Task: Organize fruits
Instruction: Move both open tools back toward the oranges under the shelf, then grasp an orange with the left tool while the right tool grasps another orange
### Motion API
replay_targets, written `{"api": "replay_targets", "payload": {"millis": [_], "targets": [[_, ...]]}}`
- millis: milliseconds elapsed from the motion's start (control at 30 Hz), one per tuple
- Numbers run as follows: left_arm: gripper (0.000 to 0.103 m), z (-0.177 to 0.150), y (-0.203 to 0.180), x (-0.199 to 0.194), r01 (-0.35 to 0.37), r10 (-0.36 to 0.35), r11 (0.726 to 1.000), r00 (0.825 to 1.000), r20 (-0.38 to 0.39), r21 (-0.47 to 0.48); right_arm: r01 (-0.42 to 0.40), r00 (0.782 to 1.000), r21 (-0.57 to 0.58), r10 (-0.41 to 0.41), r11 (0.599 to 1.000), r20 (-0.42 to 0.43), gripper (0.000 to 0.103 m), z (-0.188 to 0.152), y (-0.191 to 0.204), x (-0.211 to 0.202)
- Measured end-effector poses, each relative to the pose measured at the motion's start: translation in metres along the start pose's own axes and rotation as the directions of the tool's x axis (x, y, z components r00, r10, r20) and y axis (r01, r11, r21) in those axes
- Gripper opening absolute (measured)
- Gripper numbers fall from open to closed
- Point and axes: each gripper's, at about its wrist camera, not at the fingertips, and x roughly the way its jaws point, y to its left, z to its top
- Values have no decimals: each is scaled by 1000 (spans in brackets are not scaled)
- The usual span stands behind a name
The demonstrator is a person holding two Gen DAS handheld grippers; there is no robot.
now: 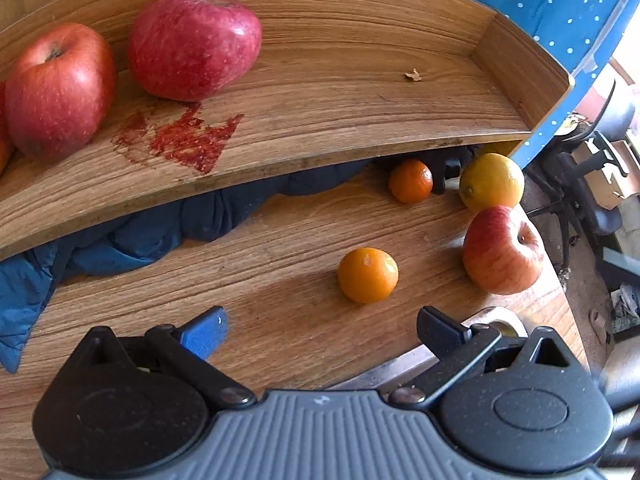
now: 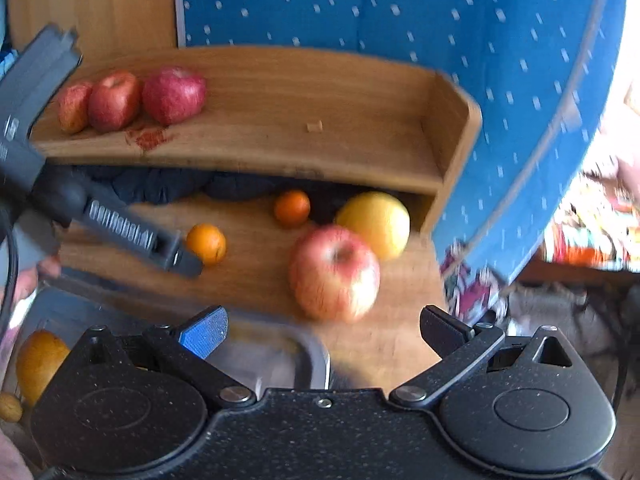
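Three red apples [image 2: 114, 100] sit at the left of a raised wooden shelf [image 1: 360, 80]; two of them [image 1: 194, 46] fill the left wrist view. On the table below lie a small orange [image 1: 368, 275], a darker mandarin [image 1: 411, 182], a yellow citrus [image 1: 492, 182] and a red-yellow apple [image 1: 503, 250]. My left gripper [image 1: 322, 332] is open and empty, a short way back from the small orange. My right gripper [image 2: 322, 330] is open and empty too, just short of the apple [image 2: 334, 274]. The left gripper [image 2: 188, 264] shows from the side beside the orange [image 2: 206, 244].
A dark blue cloth [image 1: 140, 240] is bunched under the shelf. A metal tray [image 2: 280, 356] lies under my right gripper, with a yellow-orange fruit [image 2: 40, 360] at its left. The table edge [image 1: 560, 288] runs close to the apple. Blue dotted fabric [image 2: 400, 20] hangs behind.
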Motion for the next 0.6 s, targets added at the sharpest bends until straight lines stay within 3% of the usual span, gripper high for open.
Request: {"api": "replay_targets", "payload": {"millis": [100, 200, 333, 600], "targets": [[102, -5, -1, -4, 13, -14, 1000, 999, 30, 27, -25, 999, -16, 26, 1000, 37, 102, 25, -10, 2], [102, -8, -4, -7, 1, -4, 999, 999, 53, 52, -104, 993, -26, 105, 994, 45, 101, 54, -16, 9], [102, -8, -7, -5, 17, -21, 998, 998, 66, 54, -177, 984, -68, 177, 982, -18, 91, 81, -7, 37], [90, -6, -9, 2, 66, -68, 998, 992, 108, 23, -151, 984, -99, 140, 984, -106, 68, 87, 20, 83]]}}
